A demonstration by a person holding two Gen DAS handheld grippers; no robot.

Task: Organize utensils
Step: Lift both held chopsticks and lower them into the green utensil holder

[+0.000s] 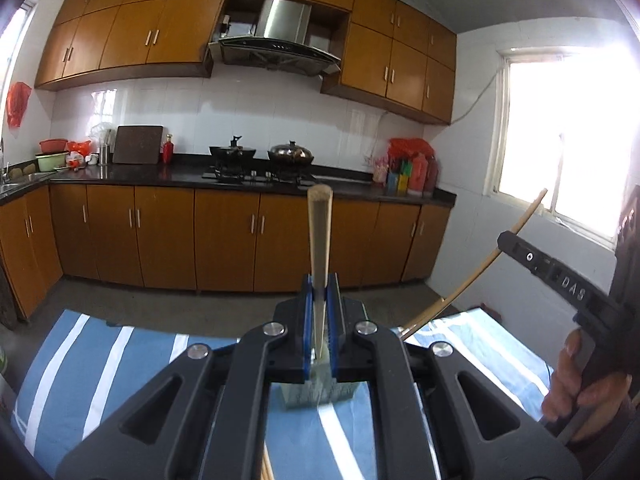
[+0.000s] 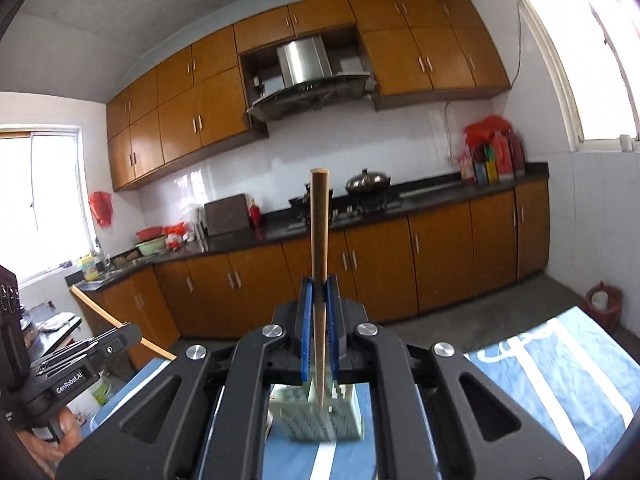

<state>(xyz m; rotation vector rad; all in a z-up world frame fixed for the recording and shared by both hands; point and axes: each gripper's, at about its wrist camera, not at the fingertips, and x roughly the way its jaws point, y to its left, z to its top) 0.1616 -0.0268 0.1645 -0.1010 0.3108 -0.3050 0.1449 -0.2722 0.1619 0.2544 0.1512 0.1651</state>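
My left gripper is shut on a wooden chopstick that stands upright between the blue pads, its tip down over a pale green perforated utensil holder. My right gripper is shut on another wooden chopstick, also upright, its pointed tip just above the same holder. The right gripper also shows at the right edge of the left wrist view, with its chopstick slanting. The left gripper shows at the lower left of the right wrist view.
The holder stands on a table with a blue and white striped cloth. Beyond are brown kitchen cabinets, a dark counter with a stove and pots, and a bright window at the right.
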